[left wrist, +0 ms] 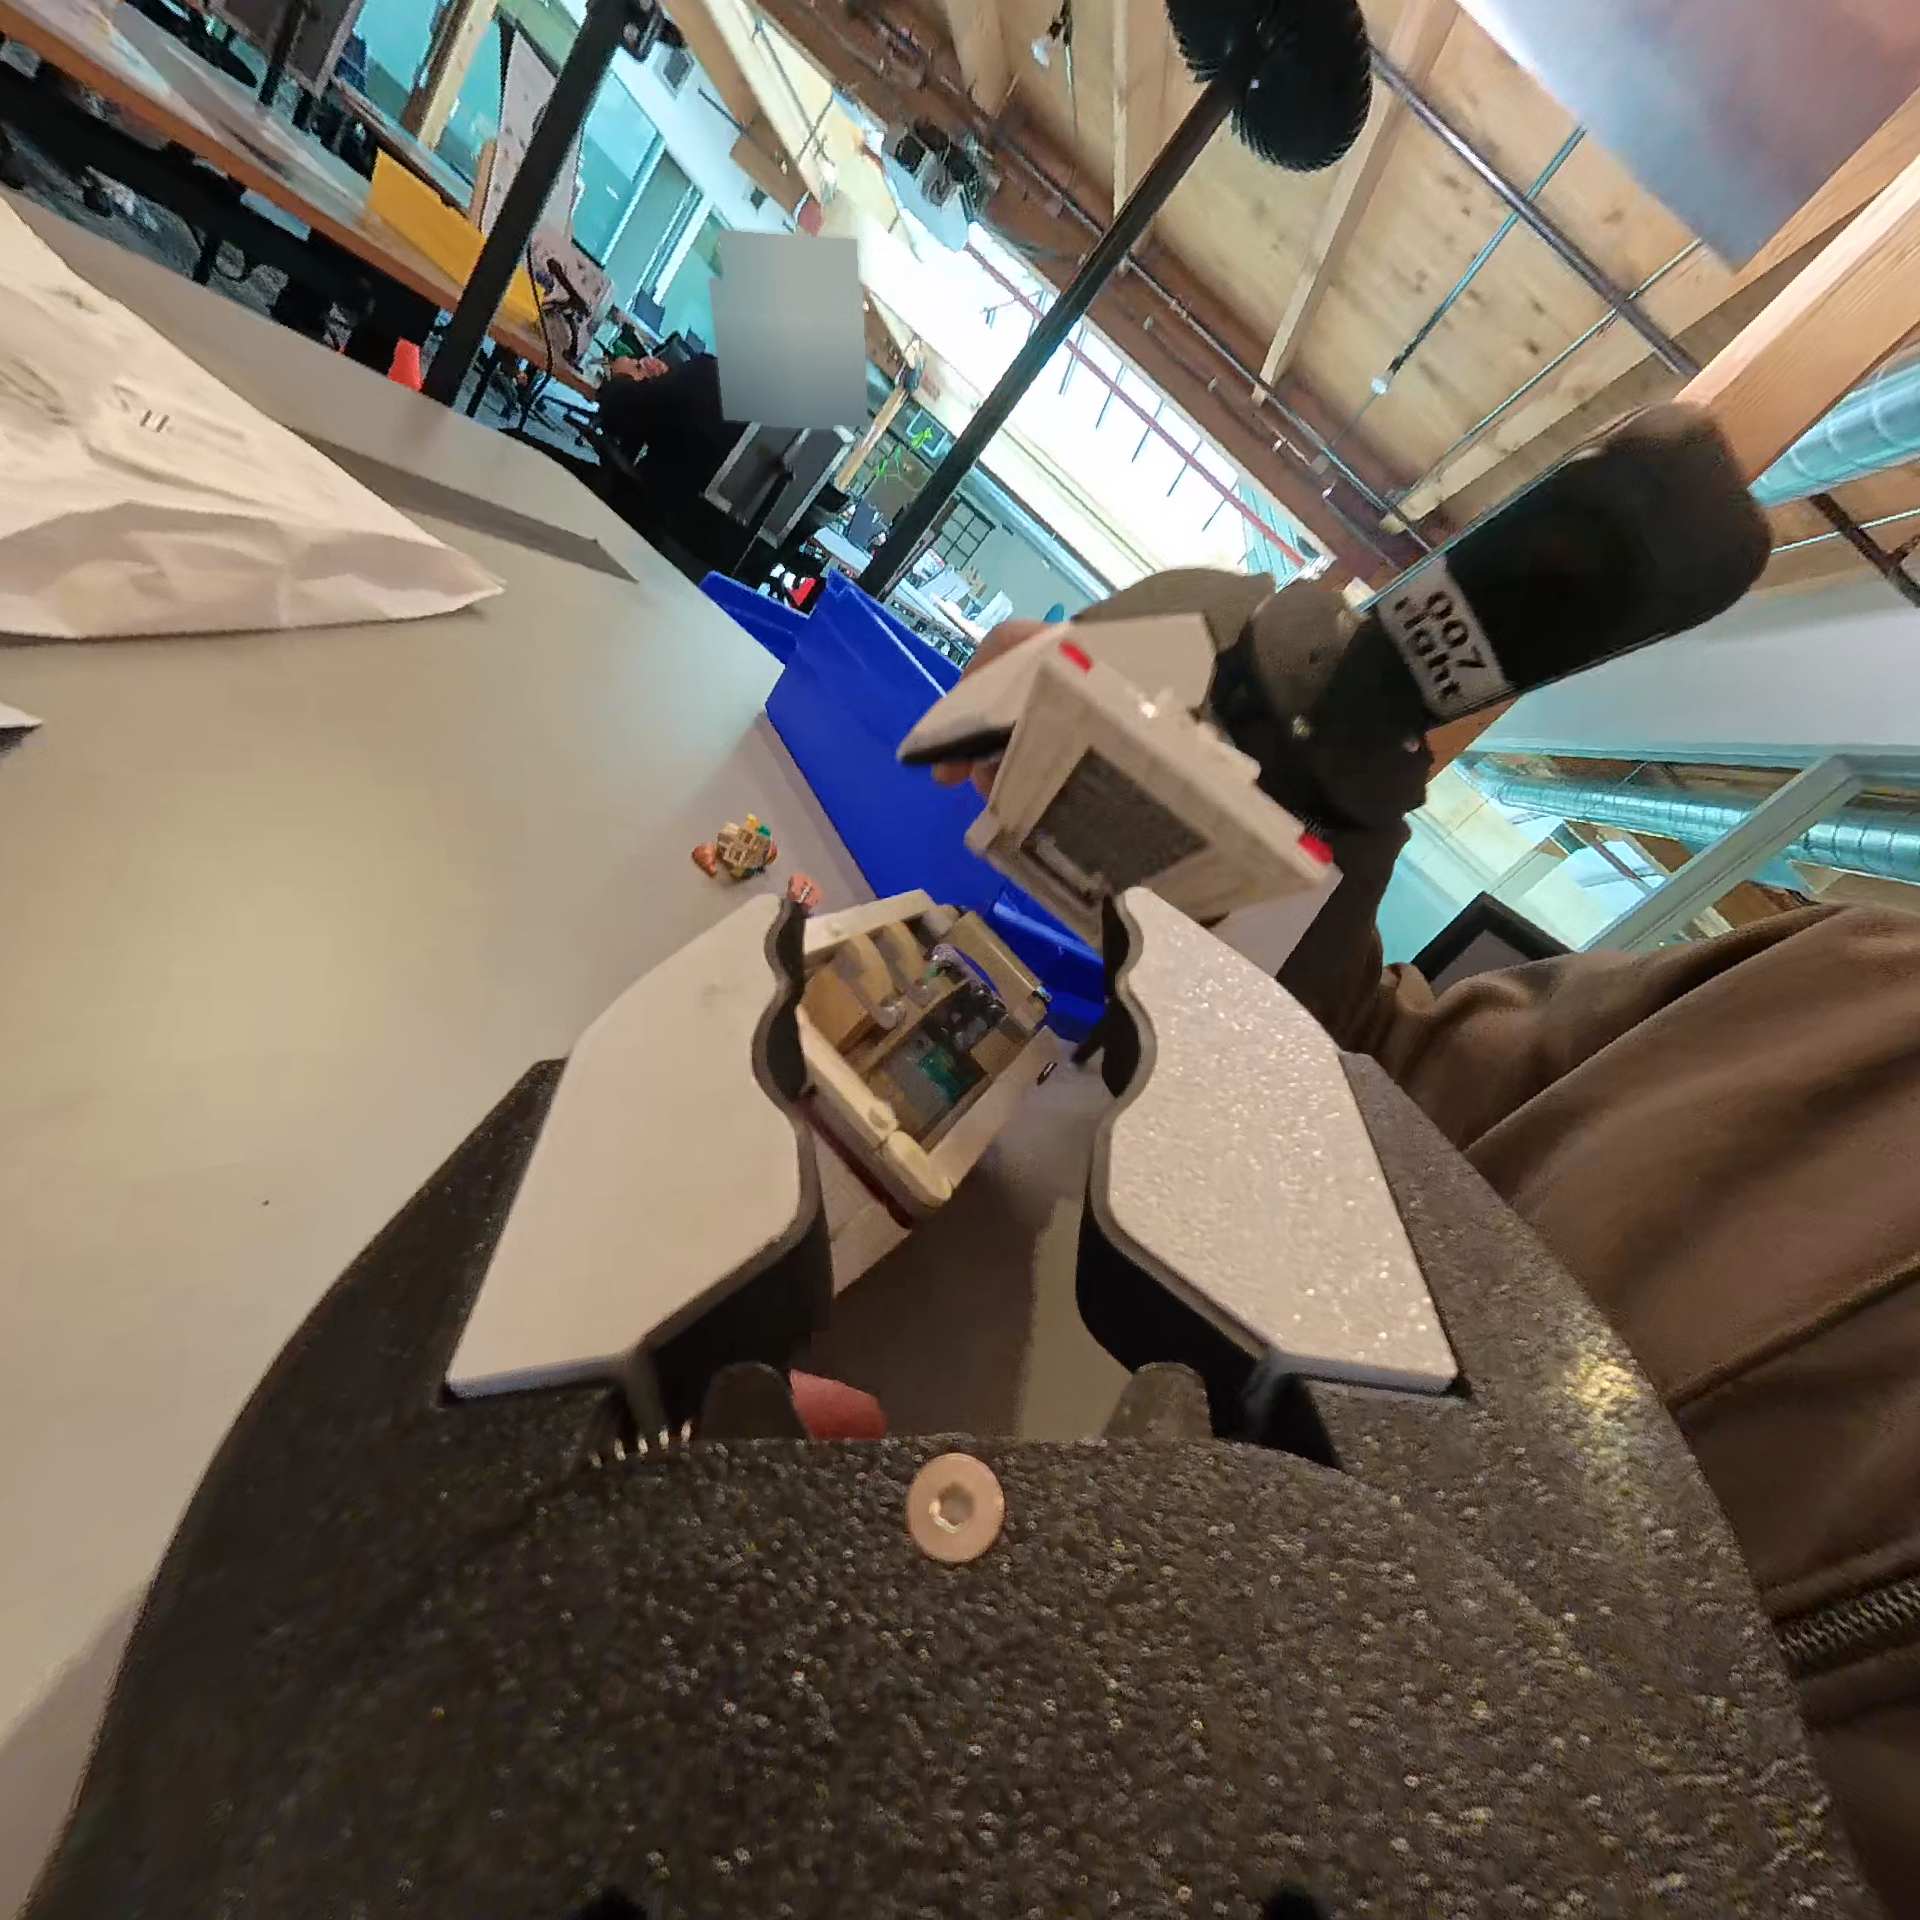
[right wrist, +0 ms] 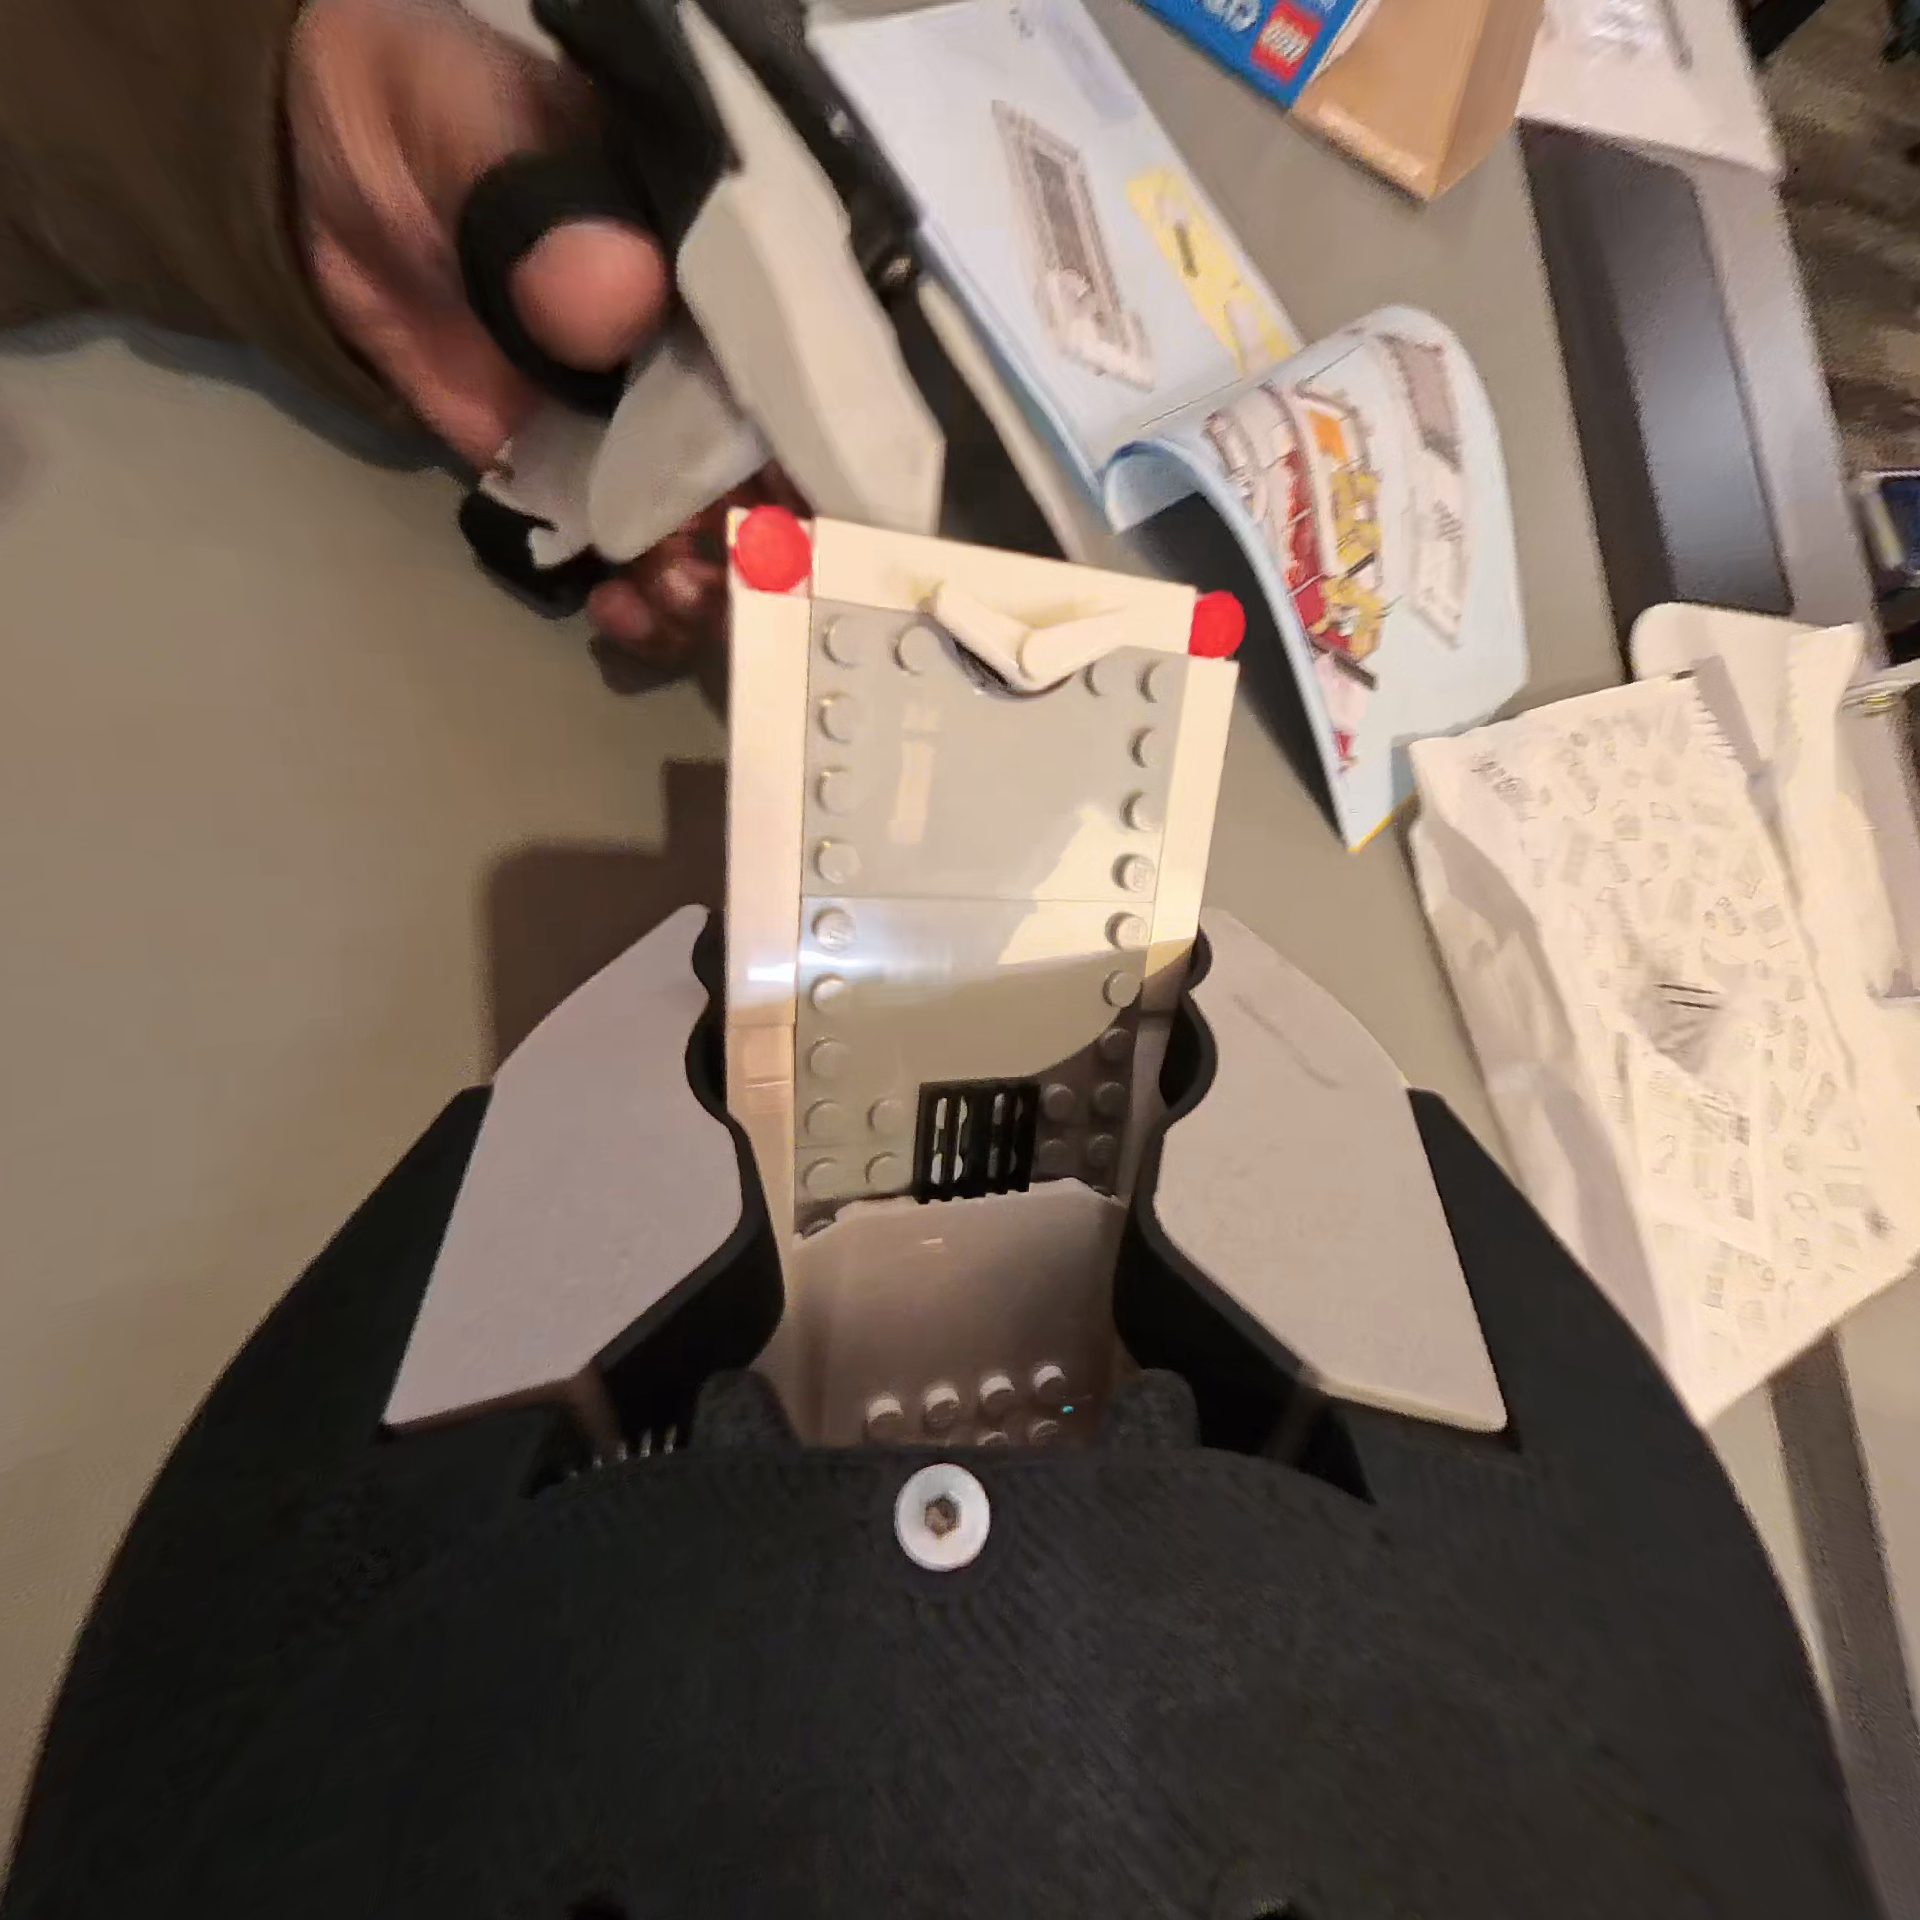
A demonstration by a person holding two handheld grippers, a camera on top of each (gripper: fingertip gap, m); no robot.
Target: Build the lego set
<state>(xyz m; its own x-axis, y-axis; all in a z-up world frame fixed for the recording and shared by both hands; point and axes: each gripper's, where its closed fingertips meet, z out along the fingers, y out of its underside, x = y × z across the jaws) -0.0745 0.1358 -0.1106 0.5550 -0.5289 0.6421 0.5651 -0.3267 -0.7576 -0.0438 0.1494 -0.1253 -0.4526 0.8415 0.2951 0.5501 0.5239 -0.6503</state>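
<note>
My left gripper (left wrist: 951,925) is open low over the grey table (left wrist: 312,935). A white and tan brick-built body (left wrist: 914,1039) with an open interior lies between its fingers. The body rests against the left pad, and a clear gap separates it from the right pad. My right gripper (right wrist: 951,956) is shut on a white and grey studded brick panel (right wrist: 977,790) with red round pieces at its far corners. Both pads press on the panel's long sides. In the left wrist view that panel (left wrist: 1132,800) hangs just above and beyond my left fingertips.
A blue bin (left wrist: 873,727) stands just beyond the left gripper. Small loose brick pieces (left wrist: 738,847) lie left of it. A white paper bag (left wrist: 156,499) lies far left. An open instruction booklet (right wrist: 1299,468) and a crumpled printed sheet (right wrist: 1662,987) lie right of the panel. Spacing between my two grippers at the tips: around 5 centimetres.
</note>
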